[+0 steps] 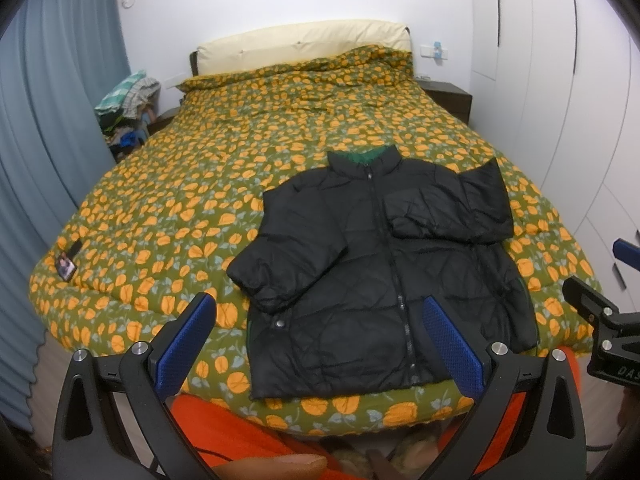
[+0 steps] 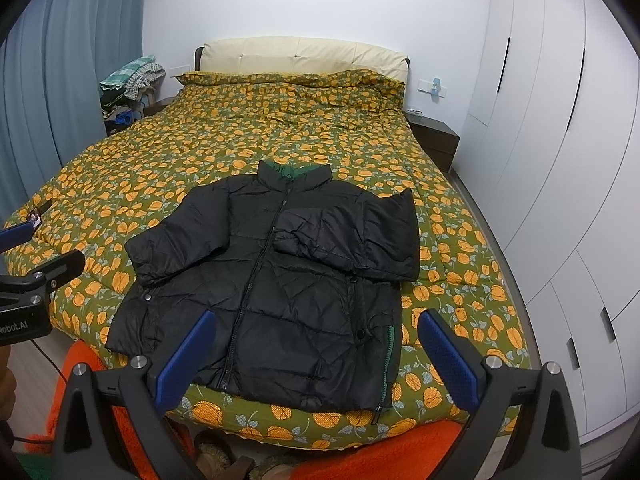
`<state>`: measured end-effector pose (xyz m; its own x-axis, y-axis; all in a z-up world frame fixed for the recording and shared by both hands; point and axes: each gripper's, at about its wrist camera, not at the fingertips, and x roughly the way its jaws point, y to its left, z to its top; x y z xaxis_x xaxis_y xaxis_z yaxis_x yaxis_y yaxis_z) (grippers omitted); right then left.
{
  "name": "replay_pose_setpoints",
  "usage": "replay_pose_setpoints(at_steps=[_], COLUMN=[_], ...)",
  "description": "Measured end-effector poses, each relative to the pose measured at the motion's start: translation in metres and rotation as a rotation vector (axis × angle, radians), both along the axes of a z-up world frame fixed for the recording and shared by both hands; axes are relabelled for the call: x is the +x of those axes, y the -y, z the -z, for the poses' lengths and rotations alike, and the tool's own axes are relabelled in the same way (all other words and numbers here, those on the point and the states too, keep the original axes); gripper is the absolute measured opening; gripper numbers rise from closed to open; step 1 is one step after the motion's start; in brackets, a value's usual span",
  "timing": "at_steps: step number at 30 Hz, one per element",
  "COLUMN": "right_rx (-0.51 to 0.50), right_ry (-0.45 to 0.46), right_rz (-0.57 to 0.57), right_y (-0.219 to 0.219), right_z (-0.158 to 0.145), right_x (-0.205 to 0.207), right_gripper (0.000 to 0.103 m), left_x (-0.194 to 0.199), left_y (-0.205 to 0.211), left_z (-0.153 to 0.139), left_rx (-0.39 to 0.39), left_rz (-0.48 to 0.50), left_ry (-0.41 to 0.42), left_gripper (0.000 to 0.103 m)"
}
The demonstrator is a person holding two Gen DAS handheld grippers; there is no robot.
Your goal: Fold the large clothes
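Note:
A black puffer jacket (image 1: 372,264) (image 2: 280,280) with a green collar lining lies front-up, zipped, at the foot of the bed. Its right sleeve (image 1: 444,208) (image 2: 352,236) is folded across the chest; its left sleeve (image 1: 280,256) (image 2: 176,240) lies out to the side. My left gripper (image 1: 320,340) hovers open above the jacket's hem, nothing between its blue pads. My right gripper (image 2: 316,352) is open too, held over the jacket's lower right part. Each gripper shows at the edge of the other's view: the right gripper (image 1: 608,300), the left gripper (image 2: 24,280).
The bed's green quilt (image 1: 224,168) (image 2: 160,160) with orange flowers spreads wide to the left and behind the jacket. A phone-like card (image 1: 66,266) lies at its left edge. White wardrobes (image 2: 560,160) stand right, blue curtains (image 1: 52,100) left, an orange rug (image 2: 380,452) below.

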<state>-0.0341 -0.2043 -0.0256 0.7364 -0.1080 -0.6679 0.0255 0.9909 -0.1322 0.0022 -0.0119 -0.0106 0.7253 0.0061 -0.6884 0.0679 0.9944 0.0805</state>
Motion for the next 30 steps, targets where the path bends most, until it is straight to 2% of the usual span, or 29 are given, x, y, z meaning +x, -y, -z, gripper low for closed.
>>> replay_pose_setpoints(at_steps=[30], right_rx=[-0.019], right_ry=[0.0], right_rz=[0.015], right_y=[0.0018], right_z=[0.0015], right_x=[-0.0008], right_gripper=[0.102], left_x=[-0.0042], left_y=[0.0057], left_z=[0.0027], left_rx=[0.009], left_rz=[0.015], left_ry=[-0.009], left_gripper=[0.103])
